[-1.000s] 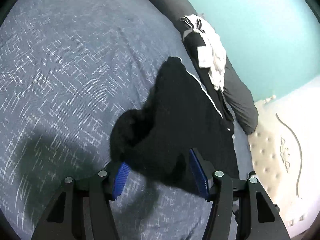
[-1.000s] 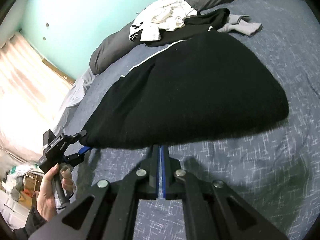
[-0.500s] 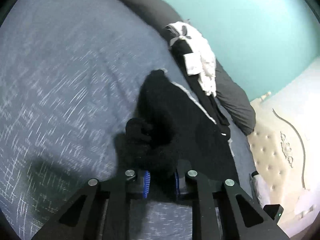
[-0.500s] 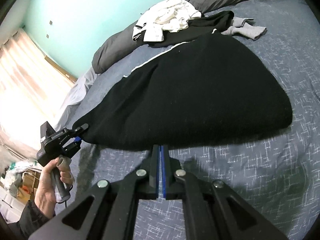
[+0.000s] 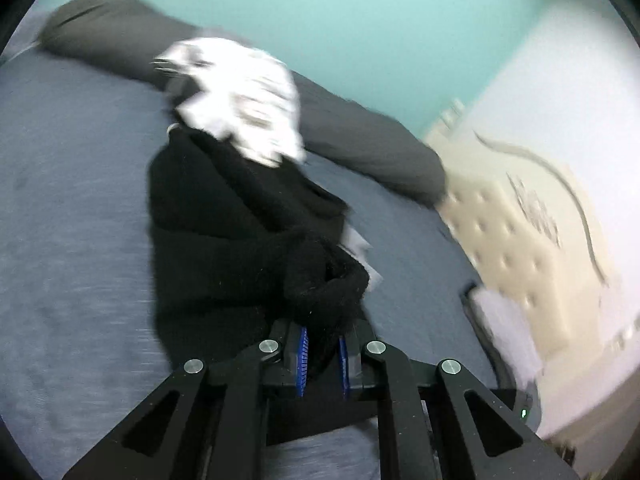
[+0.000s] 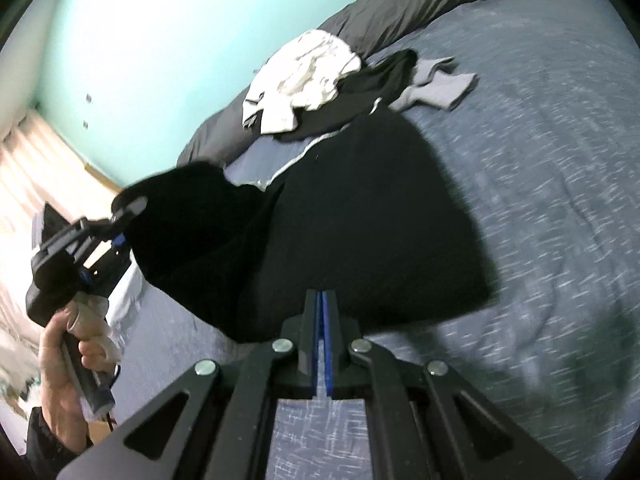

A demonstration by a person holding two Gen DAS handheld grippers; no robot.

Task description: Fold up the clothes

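Left wrist view
Garment position: black knit garment (image 5: 224,216) runs from the frame's lower centre up toward the upper left of centre, on the blue-grey bedspread (image 5: 72,200).
Left gripper (image 5: 322,354): jaws closing on a bunched corner of the black fabric, which sits between the blue pads (image 5: 302,354).
Long axis: bottom centre to upper centre, far end touching the white clothing pile (image 5: 244,96) by the grey pillow (image 5: 360,144).
Risk: only a thick wad is pinched; it could slip out under a fast pull, and the picture is motion-blurred.

Right wrist view
Garment position: spread across the frame's centre, one corner lifted at centre left by the left gripper (image 6: 120,236) in the person's hand (image 6: 76,344).
Right gripper (image 6: 320,320): jaws clenched together at the near hem; whether fabric is caught between them I cannot tell.
Long axis: lower centre toward upper centre, white-piped edge on its left side.
Risk: lifted corner may drag the far end into the white pile (image 6: 304,76) and grey socks (image 6: 436,84), giving a skewed fold; an unpinned near hem would slide.
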